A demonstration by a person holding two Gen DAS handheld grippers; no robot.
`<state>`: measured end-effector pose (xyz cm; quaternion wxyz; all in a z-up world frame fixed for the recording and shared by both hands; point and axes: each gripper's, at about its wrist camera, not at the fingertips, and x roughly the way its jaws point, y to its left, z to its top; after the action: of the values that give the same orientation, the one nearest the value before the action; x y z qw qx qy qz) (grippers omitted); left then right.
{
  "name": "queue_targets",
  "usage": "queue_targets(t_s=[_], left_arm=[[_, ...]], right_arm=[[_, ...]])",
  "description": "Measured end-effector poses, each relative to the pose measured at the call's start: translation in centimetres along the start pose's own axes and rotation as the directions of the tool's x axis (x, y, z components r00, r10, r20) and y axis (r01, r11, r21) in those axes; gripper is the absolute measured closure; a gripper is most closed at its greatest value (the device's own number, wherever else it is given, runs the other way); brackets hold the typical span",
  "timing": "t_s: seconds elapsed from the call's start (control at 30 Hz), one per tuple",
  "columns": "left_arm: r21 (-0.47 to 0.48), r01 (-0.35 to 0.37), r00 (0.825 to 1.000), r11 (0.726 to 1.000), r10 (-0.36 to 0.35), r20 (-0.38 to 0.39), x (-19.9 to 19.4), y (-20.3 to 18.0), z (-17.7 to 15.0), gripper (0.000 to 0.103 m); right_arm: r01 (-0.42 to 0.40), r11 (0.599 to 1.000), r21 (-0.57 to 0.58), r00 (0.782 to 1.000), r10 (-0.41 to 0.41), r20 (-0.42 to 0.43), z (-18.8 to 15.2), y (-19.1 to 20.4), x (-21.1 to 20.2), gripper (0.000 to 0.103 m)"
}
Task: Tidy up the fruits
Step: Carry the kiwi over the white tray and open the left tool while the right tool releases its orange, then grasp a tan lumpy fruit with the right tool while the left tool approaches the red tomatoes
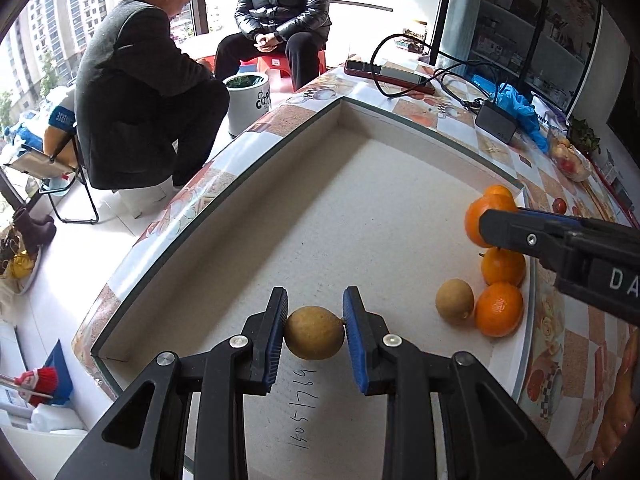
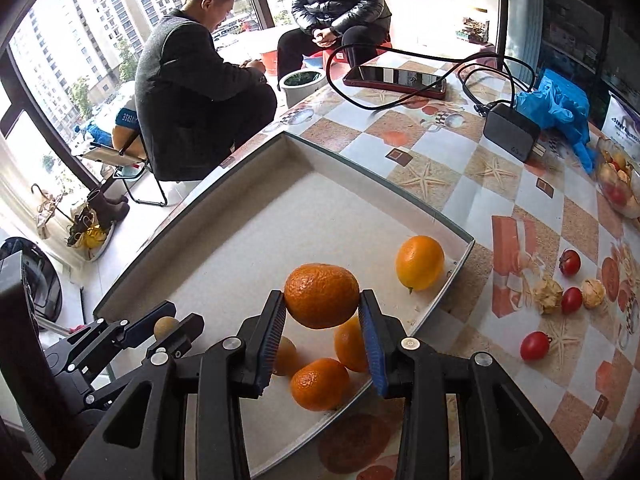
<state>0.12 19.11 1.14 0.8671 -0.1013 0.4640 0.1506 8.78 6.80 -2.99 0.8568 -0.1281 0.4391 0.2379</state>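
Note:
A shallow white tray [image 1: 360, 184] lies on the table; it also shows in the right wrist view [image 2: 248, 232]. My left gripper [image 1: 315, 330] is shut on a small brown longan [image 1: 315, 333] held over the tray's near middle. My right gripper [image 2: 322, 312] is shut on an orange mandarin [image 2: 322, 295] held above the tray's right side. Below it lie two mandarins [image 2: 320, 383] and another longan [image 2: 286, 354]. A yellow-orange fruit [image 2: 420, 263] sits at the tray's far right corner. In the left wrist view the right gripper [image 1: 560, 240] reaches in from the right with the mandarin [image 1: 474, 220].
Cherry tomatoes [image 2: 535, 345] and husked fruits [image 2: 547, 294] lie on the patterned tablecloth right of the tray. A glass bowl of fruit [image 2: 618, 184], a black charger [image 2: 510, 130] with cables, a phone [image 2: 396, 78] and blue gloves [image 2: 560, 108] lie behind. Two people sit beyond the table.

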Motion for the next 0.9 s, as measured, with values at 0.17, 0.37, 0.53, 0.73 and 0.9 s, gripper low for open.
queue_targets(t_s=[0.17,0.37,0.53,0.73,0.9], left_arm=[[0.008,-0.015,1.000,1.000,0.015,0.002,0.2,-0.3,-0.1,0.048],[0.019,-0.019,0.997,1.000,0.017,0.079,-1.7,-0.9,0.1,0.021],[0.063,-0.003,0.992,0.998,-0.005,0.127,-3.5,-3.3,0.7,0.021],[0.149,0.097,0.983,0.984,-0.118,0.140,-5.5,-8.0,1.5,0.020],[0.235,0.150,0.978,0.960,-0.180,0.110,-5.8,-12.4,1.6,0.020]], right_arm=[[-0.010,1.000,-0.011,1.000,0.010,-0.018,0.5,0.3,0.4,0.060],[0.029,1.000,0.007,0.999,-0.029,0.045,0.5,-0.9,-1.8,0.014],[0.082,0.987,0.140,0.994,-0.091,0.062,0.2,-5.9,-3.7,0.000],[0.182,0.940,0.287,0.977,-0.206,0.057,-0.7,-13.5,-6.6,0.000],[0.229,0.875,0.426,0.967,-0.253,0.000,-2.2,-20.4,-7.6,0.000]])
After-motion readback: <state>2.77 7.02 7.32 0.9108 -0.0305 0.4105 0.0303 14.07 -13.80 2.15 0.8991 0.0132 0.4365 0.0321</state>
